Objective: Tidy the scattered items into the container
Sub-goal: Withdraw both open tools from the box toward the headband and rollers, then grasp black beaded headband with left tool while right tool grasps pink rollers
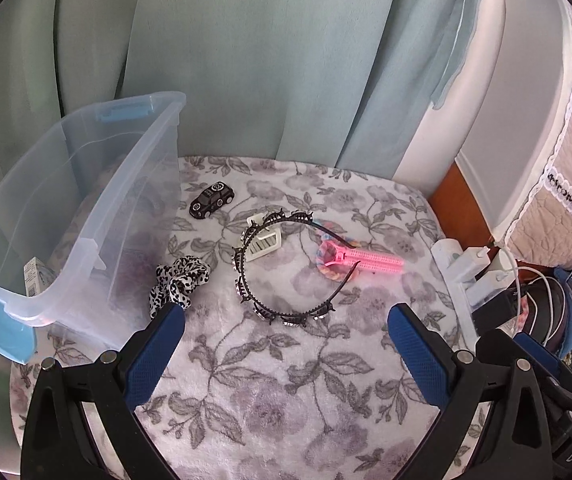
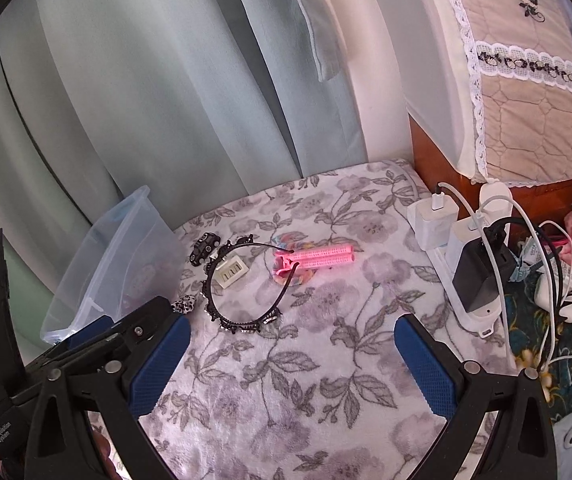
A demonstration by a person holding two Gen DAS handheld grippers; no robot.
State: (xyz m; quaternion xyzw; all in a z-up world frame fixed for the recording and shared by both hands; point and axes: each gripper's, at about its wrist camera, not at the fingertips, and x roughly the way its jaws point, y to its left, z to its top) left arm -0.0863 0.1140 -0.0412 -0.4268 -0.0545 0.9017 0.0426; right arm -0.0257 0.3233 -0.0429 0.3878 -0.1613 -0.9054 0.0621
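Left wrist view: both pairs of blue-padded fingers spread wide, empty, above black jewelled headband beside clear plastic container.

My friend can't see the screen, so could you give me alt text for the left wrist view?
An open left claw hovers over a floral blanket scattered with a black headband, pink hair clip, leopard scrunchie and toy car. A clear plastic bin stands at left.
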